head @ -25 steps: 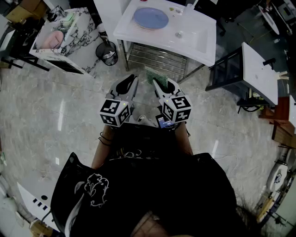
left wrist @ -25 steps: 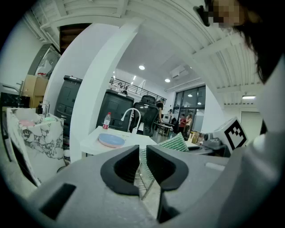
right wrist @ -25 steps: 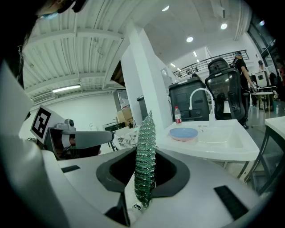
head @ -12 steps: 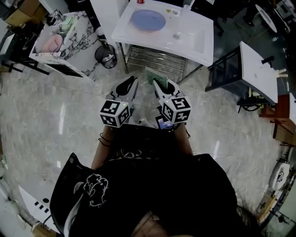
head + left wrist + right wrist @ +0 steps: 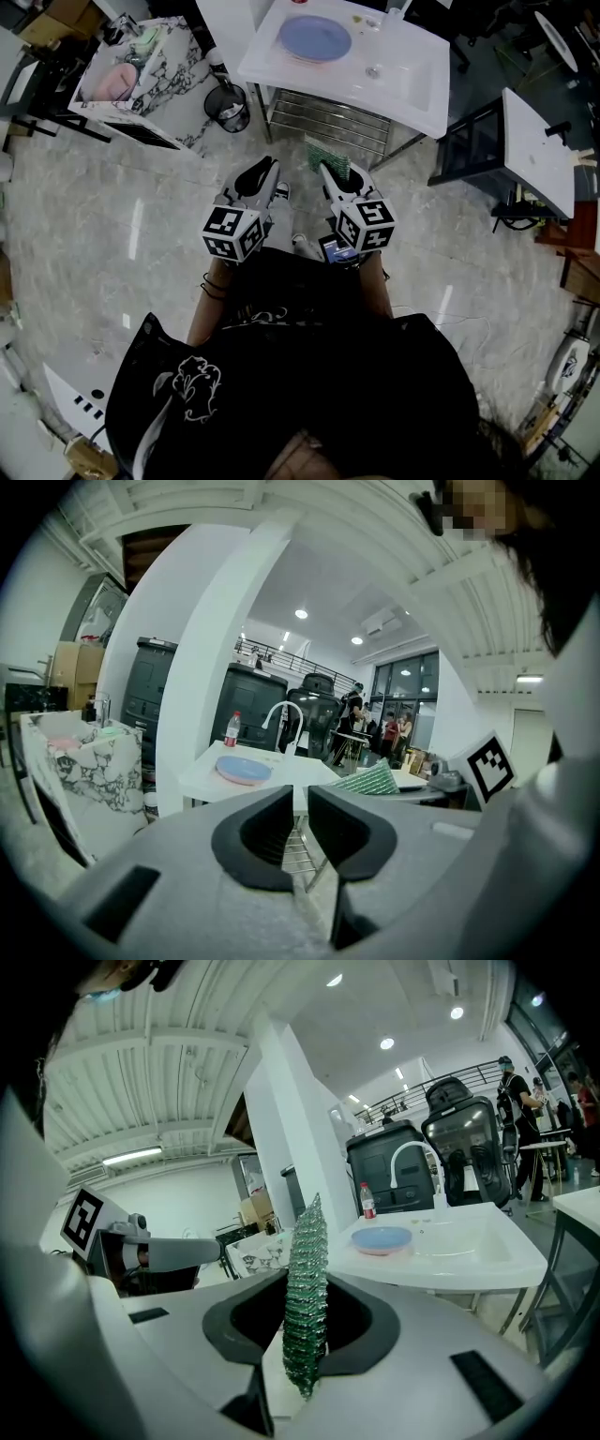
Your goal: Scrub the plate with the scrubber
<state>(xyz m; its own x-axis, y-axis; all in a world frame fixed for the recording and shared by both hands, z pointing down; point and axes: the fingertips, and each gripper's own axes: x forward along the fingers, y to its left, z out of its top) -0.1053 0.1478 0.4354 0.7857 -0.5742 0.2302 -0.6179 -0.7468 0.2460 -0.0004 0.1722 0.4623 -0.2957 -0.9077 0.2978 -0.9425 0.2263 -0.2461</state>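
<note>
Since half a second ago, only a slight rightward drift of the plate (image 5: pixel 315 37) and its white tabletop (image 5: pixel 412 94) in the head view. Both grippers much as before, well short of the plate.

Nearest, farthest from the plate: the left gripper (image 5: pixel 255 176), jaws drawn together to a thin slit with nothing between them. Beside it, equally far from the plate: the right gripper (image 5: pixel 330 178), jaws clamped on the green scrubber (image 5: pixel 328 156), pinched edge-on, its mesh standing up past the jaw tips toward the plate.

Between grippers and plate: marble floor, then the wire rack (image 5: pixel 328 117) below the plate's tabletop. Down and left of the plate: a black bin (image 5: pixel 230 108).

The plate itself lies flat and untouched, with the basin (image 5: pixel 405 75) to its right and a faucet (image 5: pixel 281 714) and bottle (image 5: pixel 232 729) behind it.

Judged as approach only, scrubbing not begun. Likely trouble:
- Plate loose on a smooth tabletop and nothing steadying it, so a firm stroke could skate it toward the basin or off the edge. Calls for opening the left jaws and pinning the rim first.
- Scrubber held by one thin edge, so it could fold or twist out of the jaws under sideways pressure.
</note>
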